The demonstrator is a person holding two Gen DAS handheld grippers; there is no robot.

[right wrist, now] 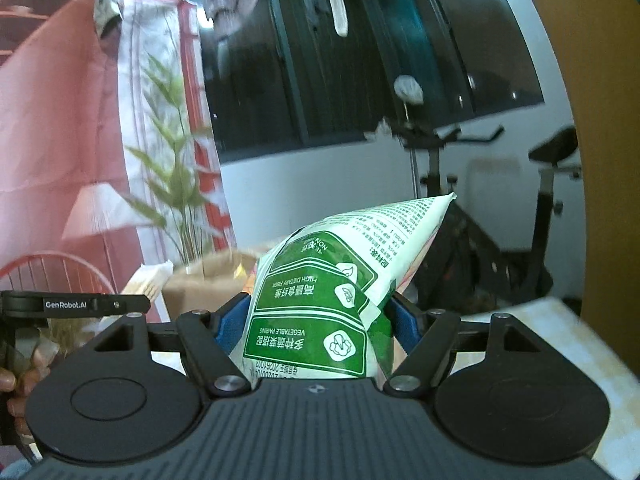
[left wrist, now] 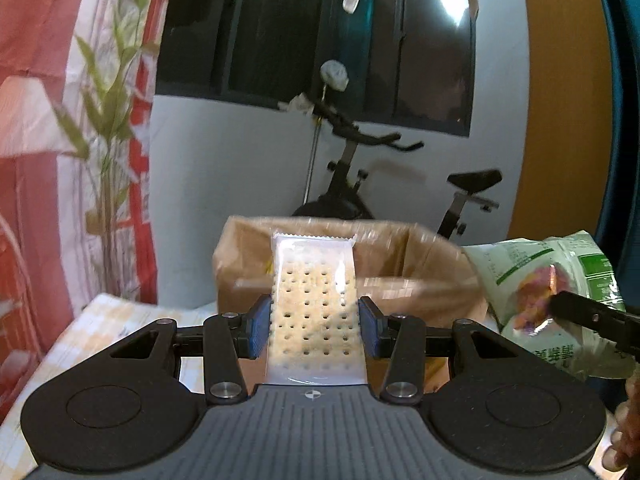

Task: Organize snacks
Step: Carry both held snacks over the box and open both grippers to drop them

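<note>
Exercise bike (left wrist: 352, 184) behind, cardboard box (left wrist: 400, 264) near the bench's far edge. Left gripper (left wrist: 316, 332) jaws pinch a brittle cracker pack (left wrist: 314, 304); right gripper (right wrist: 316, 320) jaws squeeze a puffy, probably light green snack bag (right wrist: 340, 288) mid-body.

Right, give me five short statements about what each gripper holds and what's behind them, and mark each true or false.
1. The left gripper grips a clear pack of crackers. True.
2. The right gripper is empty. False: it is closed on a green and white snack bag.
3. An open cardboard box stands beyond the crackers. True.
4. The box is sealed with its flaps down. False: its top is open.
5. An exercise bike stands by the wall under the dark window. True.
</note>
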